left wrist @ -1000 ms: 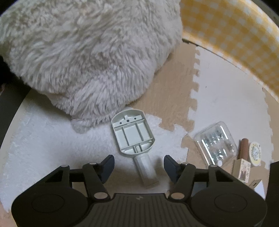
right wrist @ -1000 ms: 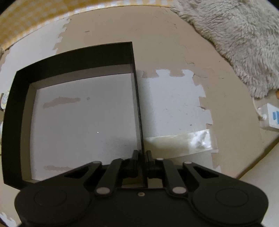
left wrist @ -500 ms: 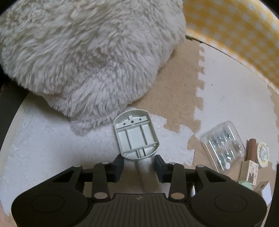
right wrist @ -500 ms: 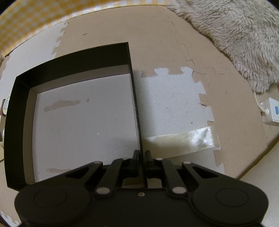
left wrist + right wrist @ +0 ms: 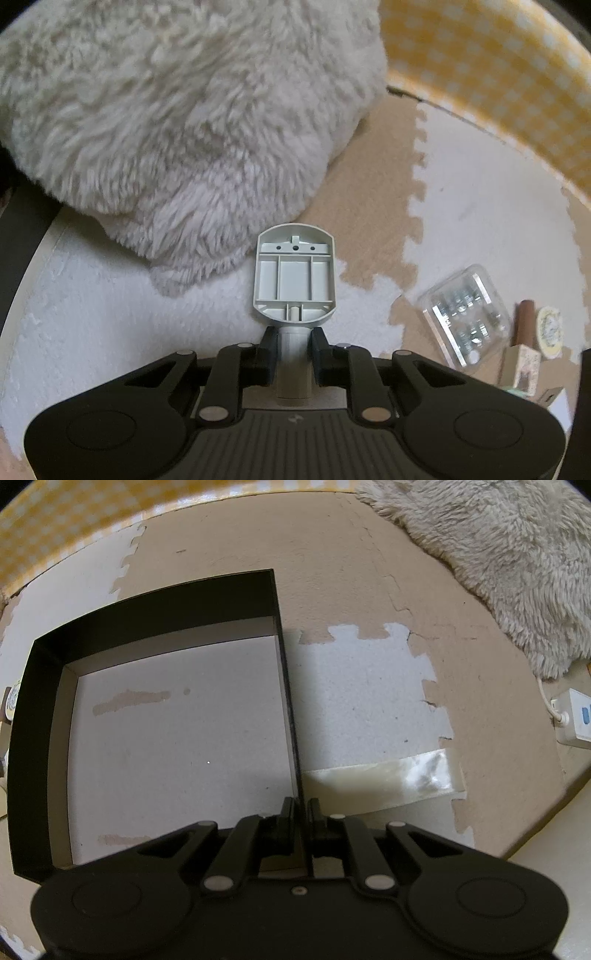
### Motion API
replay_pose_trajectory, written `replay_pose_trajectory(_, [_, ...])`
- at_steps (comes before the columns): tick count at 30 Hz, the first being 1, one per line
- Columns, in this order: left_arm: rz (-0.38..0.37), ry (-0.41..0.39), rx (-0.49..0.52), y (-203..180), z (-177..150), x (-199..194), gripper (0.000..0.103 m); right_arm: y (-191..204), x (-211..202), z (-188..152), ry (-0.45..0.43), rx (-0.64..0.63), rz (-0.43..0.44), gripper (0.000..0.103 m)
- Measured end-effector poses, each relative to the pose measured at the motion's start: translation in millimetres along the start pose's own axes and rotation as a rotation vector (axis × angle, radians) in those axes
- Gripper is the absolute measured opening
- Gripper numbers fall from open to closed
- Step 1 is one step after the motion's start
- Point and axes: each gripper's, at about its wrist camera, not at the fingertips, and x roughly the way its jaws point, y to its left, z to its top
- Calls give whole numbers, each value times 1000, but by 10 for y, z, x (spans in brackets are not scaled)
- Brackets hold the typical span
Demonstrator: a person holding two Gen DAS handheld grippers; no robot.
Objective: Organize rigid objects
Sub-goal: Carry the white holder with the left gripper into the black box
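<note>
The left gripper [image 5: 293,345], jaws just closed, clamps the grey tool's [image 5: 294,275] handle beside the fleece [image 5: 184,129]; the right gripper [image 5: 301,810] pinches the black box's [image 5: 40,709] wall.

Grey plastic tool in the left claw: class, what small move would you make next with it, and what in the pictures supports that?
Probably lift it straight up off the mat. The left claw has just been closing and its pads now press on the handle of the grey plastic tool, whose head lies beside the fluffy cushion. The right claw is shut on the wall of the empty black box, ready to receive it.
</note>
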Motion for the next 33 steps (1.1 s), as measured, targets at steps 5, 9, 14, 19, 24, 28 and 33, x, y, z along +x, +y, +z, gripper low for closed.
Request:
replay_pose_trajectory(5, [-62,-62,3,-90,7,-219,20,4,0,0,1,-2,-4,8])
replay_pose_trajectory(9, [-135,-130,37,-235,-25,-488,20,10,1,0,3,-9,-7,8])
replay_pose_trajectory(14, [-262,-144,98,-582,-172,-725,20,9,0,-1,2,-5,-5,8])
replay_pose_trajectory(19, [-412,-113,149,-1116,-352,-861,20,-6,-2,-5,-3,-5,4,7])
replay_pose_trajectory(24, [-548,-63,210,-1746,-547,-969,20,-5,-3,-7,-6,-2,8,7])
replay_pose_trajectory(28, [-611,-6,267,-2300,-741,-942,20,20,-3,-12,-7,-7,4,8])
replay_pose_trajectory(33, [-642,67,314,-2902,-994,-764,20,-15,-5,-17,-11,6,24,8])
